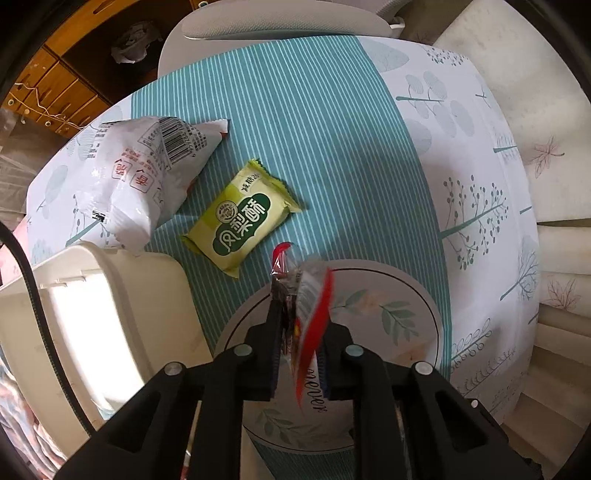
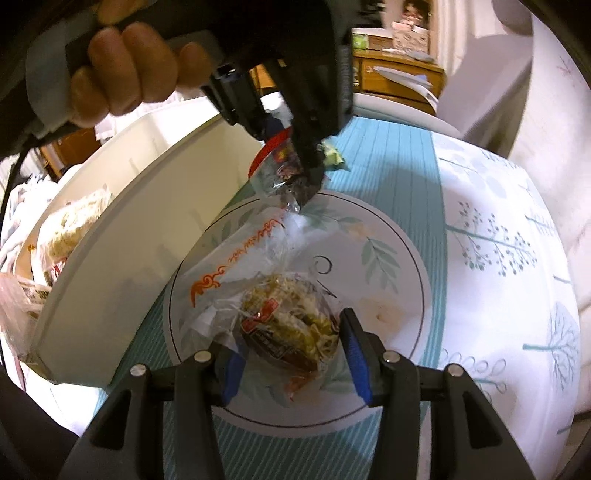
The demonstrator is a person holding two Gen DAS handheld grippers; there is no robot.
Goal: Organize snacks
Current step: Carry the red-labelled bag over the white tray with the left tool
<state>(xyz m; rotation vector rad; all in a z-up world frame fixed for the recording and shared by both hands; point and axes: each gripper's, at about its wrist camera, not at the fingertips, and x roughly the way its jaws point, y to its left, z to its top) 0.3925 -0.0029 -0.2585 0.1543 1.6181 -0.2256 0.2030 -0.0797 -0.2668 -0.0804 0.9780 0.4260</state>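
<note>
My left gripper (image 1: pixel 303 306) points down over the leaf-patterned plate (image 1: pixel 388 295), shut on a clear, red-edged packet with a dark snack (image 1: pixel 291 280) inside. The right wrist view shows that gripper (image 2: pixel 306 173) in a person's hand (image 2: pixel 122 74), with the dark snack (image 2: pixel 284 177) hanging over the plate's far rim (image 2: pixel 388 236). My right gripper (image 2: pixel 286 332) is low over the plate's near side. Its blue pads (image 2: pixel 356 350) press a clear-wrapped noodle-like snack (image 2: pixel 291 314). A green pastry packet (image 1: pixel 243 218) lies flat on the striped cloth.
A large white snack bag (image 1: pixel 129 177) lies at the table's far left. A cream bin (image 1: pixel 92 314) stands left of the plate and holds more packets (image 2: pixel 74 225). A chair back (image 1: pixel 277 26) stands beyond the table. Sofa cushions (image 1: pixel 554 184) line the right.
</note>
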